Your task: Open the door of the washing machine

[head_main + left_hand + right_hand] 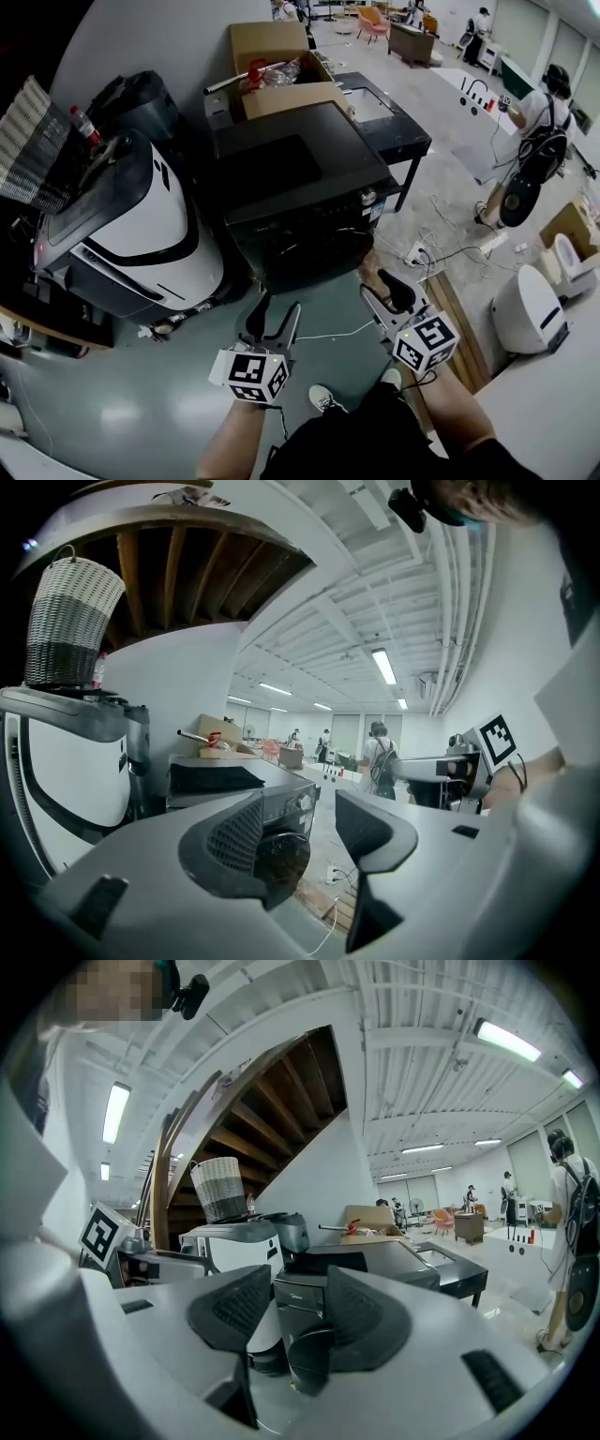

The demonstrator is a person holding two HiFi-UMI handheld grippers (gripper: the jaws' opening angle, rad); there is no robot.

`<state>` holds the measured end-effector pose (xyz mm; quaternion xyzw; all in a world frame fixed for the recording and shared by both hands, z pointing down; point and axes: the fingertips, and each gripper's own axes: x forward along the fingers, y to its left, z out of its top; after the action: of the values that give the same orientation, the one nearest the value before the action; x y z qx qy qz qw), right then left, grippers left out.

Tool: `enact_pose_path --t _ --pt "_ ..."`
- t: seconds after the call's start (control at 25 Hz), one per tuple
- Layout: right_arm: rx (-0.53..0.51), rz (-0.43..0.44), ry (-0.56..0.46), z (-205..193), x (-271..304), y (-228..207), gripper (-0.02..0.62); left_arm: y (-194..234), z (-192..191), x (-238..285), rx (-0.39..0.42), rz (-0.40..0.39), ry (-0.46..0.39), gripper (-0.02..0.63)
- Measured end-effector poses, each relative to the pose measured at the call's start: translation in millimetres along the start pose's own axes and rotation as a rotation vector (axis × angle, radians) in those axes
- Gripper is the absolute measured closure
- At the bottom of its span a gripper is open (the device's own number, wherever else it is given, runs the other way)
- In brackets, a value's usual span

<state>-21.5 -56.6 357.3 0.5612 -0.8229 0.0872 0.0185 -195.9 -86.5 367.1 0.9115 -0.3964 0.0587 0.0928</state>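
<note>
Machine: black boxy front-loading washing machine [300,187], faced by both tongs.
Left tongs [279,311]: held open, nothing gripped.
Right tongs [382,289]: held open, nothing gripped.

The washing machine [300,202] is recorded as black throughout. The appliance [141,234] beside it is noted as white with black trim and a grey base. The cardboard box [272,56] is brown. The woven basket [70,621] is banded in white, light grey and dark grey. On the left gripper [278,309] and right gripper [380,286], black cross-hatched pads [234,838] and white cubes [251,375] printed with black square markers are observed. The floor [141,412] is grey-green.
</note>
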Motion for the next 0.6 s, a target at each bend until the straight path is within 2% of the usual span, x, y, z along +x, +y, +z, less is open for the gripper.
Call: enact_pose_path --t 0.2,0.36,0.6 --pt "-0.019 0.009 0.024 -5.5 11.6 2.3 0.388 5.8 -1.9 -1.3 -0.006 0.000 0.002 0.357" --pt "-0.056 0.026 0.040 -8.8 18.8 0.5 0.373 11.8 -5.0 -6.3 -0.013 0.026 0.001 0.353" --pt "-0.057 0.074 0.037 -10.8 32.9 -14.9 0.368 14.7 -10.6 1.1 -0.022 0.067 0.009 0.345"
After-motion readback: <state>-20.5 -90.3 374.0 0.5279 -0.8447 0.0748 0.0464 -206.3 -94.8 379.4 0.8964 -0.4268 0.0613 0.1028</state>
